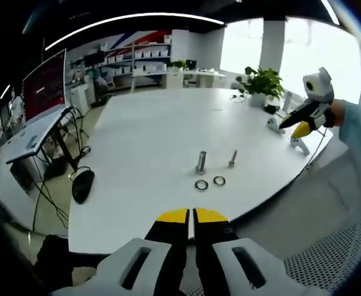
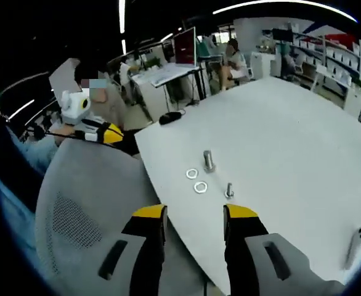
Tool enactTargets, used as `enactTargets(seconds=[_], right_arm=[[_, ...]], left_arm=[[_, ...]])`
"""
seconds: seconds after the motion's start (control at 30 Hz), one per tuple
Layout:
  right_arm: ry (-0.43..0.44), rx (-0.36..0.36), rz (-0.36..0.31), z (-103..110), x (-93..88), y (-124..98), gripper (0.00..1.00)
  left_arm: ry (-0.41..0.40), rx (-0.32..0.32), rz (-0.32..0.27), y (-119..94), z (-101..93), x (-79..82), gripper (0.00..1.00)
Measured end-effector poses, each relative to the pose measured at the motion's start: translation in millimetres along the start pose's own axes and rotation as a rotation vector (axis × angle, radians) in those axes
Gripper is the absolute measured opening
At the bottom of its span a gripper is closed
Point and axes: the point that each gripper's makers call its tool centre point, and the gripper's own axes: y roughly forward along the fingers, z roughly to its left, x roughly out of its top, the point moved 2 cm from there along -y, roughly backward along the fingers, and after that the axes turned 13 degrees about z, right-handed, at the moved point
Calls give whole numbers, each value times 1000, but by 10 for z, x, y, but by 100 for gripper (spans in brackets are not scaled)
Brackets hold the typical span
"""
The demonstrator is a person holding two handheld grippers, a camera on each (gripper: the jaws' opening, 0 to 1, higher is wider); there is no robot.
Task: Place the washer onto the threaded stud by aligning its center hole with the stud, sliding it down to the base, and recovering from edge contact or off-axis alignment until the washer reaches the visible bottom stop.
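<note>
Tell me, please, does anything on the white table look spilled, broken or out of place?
Nothing stands out. Two studs stand upright on the white table, and two washers lie flat beside them, not yet on either stud. No spill or damage is visible.

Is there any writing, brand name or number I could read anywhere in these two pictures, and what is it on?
No text can be read.
Red monitor screen: light rows that may be text, too blurred to read.
Storage bins on the shelves: any labels too small to tell.
Studs and washers on the white table: no markings visible.
Left gripper and right gripper: yellow tips, no lettering visible.
</note>
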Motion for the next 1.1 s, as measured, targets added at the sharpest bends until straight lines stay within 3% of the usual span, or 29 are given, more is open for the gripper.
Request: enactTargets(seconds=[0.1, 0.27, 0.33, 0.4, 0.5, 0.6, 0.73, 0.87, 0.97, 1.1], right_arm=[[54, -6, -76, 122, -58, -140, 38], [93, -39, -97, 252, -284, -218, 35], [155, -127, -177, 172, -290, -311, 34], [218, -165, -228, 133, -307, -380, 34], [278, -126, -284, 238, -293, -387, 34], [304, -152, -295, 263, -292, -349, 33], [334, -122, -299, 335, -248, -268, 32], [307, -191, -218, 304, -431, -230, 32], [340, -181, -215, 318, -514, -139, 31], [366, -229, -214, 250, -524, -103, 28]], left_arm=[[7, 6, 2, -1, 4, -4, 0], [10, 1, 11, 4, -7, -14, 0], [9, 2, 12, 0, -9, -17, 0], [11, 1, 15, 4, -11, -22, 0], [19, -2, 22, 10, -18, -29, 0], [20, -3, 27, 14, -20, -33, 0], [17, -1, 29, 16, -12, -40, 0], [19, -2, 31, 15, -17, -42, 0], [20, -6, 30, 18, -18, -39, 1], [19, -11, 26, 17, -15, -35, 1]])
